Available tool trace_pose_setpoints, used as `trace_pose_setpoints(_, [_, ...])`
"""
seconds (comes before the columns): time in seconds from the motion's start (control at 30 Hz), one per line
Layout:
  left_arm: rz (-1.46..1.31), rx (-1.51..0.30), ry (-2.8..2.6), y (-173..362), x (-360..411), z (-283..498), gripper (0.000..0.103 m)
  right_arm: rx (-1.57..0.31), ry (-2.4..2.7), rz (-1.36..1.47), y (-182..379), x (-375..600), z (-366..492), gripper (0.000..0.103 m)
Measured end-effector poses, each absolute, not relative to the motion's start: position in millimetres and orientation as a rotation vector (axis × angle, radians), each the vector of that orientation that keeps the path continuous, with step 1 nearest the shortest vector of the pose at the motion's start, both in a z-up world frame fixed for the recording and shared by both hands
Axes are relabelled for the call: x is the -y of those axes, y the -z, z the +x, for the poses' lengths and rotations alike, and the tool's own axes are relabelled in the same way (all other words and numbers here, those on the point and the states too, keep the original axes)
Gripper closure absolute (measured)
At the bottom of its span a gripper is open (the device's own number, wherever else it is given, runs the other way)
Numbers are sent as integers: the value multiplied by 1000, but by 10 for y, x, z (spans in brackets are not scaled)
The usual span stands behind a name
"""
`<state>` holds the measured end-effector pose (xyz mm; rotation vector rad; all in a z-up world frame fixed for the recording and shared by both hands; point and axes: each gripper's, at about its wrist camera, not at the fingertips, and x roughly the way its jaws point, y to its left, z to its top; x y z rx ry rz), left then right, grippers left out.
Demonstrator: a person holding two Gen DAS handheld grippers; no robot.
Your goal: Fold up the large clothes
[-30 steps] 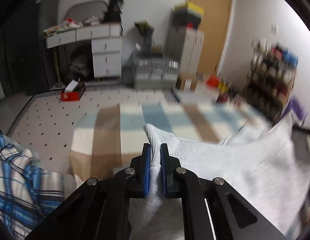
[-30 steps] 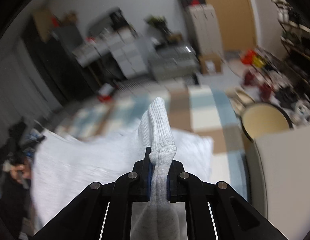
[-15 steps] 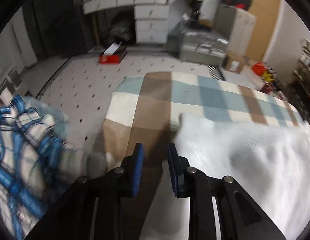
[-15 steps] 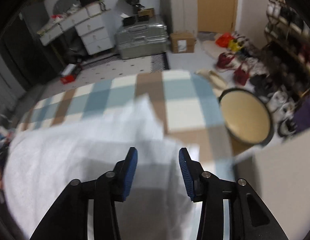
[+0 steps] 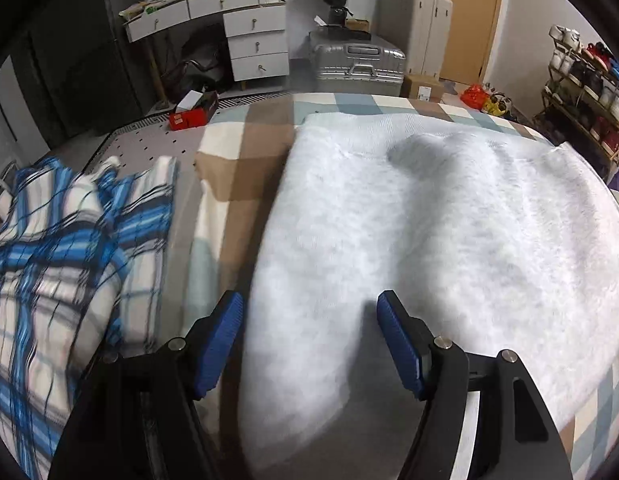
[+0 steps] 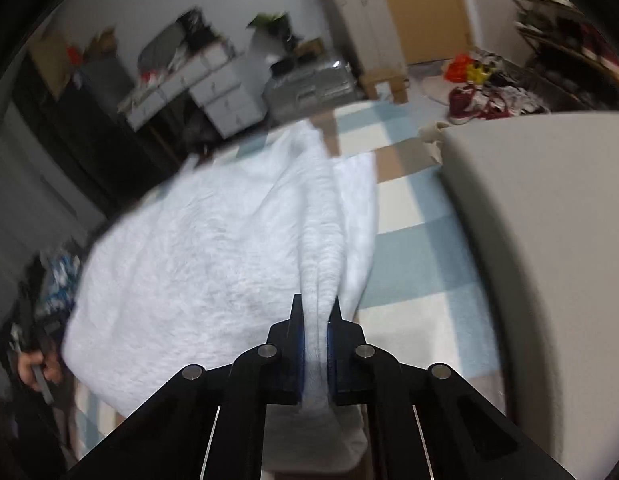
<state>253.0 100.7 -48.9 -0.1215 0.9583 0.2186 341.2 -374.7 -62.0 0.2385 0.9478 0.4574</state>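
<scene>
in the left wrist view, a crumpled blue, white and black plaid garment [image 5: 65, 264] lies heaped at the far left, just beside the edge of a checked blanket of brown, cream and pale blue squares [image 5: 245, 148]. spread across that blanket is the task's thing, a large pale grey-white knitted garment [image 5: 429, 220], lying mostly flat with a soft hump near its far edge. the left gripper [image 5: 309, 334], black with blue pads, hangs over the garment's near left part; its jaws have just been opening and stand wide apart, the pads touching nothing — the cloth lies under them, not gripped. beyond the blanket stand a red box [image 5: 193, 114] on the dotted floor, a white desk with drawers [image 5: 245, 28], a silver hard-shell suitcase [image 5: 359, 64] and, at the right, a shoe rack [image 5: 581, 88].

in the right wrist view, the same knitted garment [image 6: 197, 256] fills the left and middle. the right gripper [image 6: 318, 312] is closed tight on a bunched fold of its right edge, which rises in a ridge away from the jaws. to the right a big pale grey cushioned surface [image 6: 549, 240] crowds the blanket's edge — blurred.
</scene>
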Motion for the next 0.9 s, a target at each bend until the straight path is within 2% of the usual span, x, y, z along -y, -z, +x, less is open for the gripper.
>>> trace_pose_setpoints(0.07, [-131,-961,-210,510,-987,2459,37,-1028,-419,191,759,3652,3461,85])
trace_pose_setpoints(0.13, [-149,-973,-208,560,-986,2439,37,-1034,-394,206,777,3644,3480,69])
trace_pose_setpoints(0.17, [-165,-978,-207,576,-979,2445,37,-1029,-413,237,771,3674,3485,63])
trace_pose_setpoints(0.2, [-194,-982,-208,601,-991,2454,37,-1032,-459,288,788,3692,3485,43])
trace_pose_setpoints(0.23, [-223,-982,-208,624,-1007,2488,37,-1040,-483,306,810,3674,3493,37])
trace_pose_setpoints(0.33, [-259,-967,-191,669,-1018,2489,37,-1066,-490,247,935,3512,3504,37])
trace_pose_setpoints(0.37, [-266,-958,-186,680,-1006,2466,41,-1025,-481,202,911,3455,3471,39])
trace_pose_setpoints(0.4, [-280,-959,-159,697,-995,2470,58,-1018,-475,178,894,3424,3432,40])
trace_pose_setpoints(0.47, [-280,-959,-104,728,-927,2456,74,-1005,-468,151,874,3399,3372,44])
trace_pose_setpoints(0.57, [-193,-950,-128,676,-805,2424,84,-1002,-483,117,841,3374,3350,52])
trace_pose_setpoints(0.9, [-161,-948,-126,655,-688,2039,86,-1022,-516,96,946,3510,3088,55])
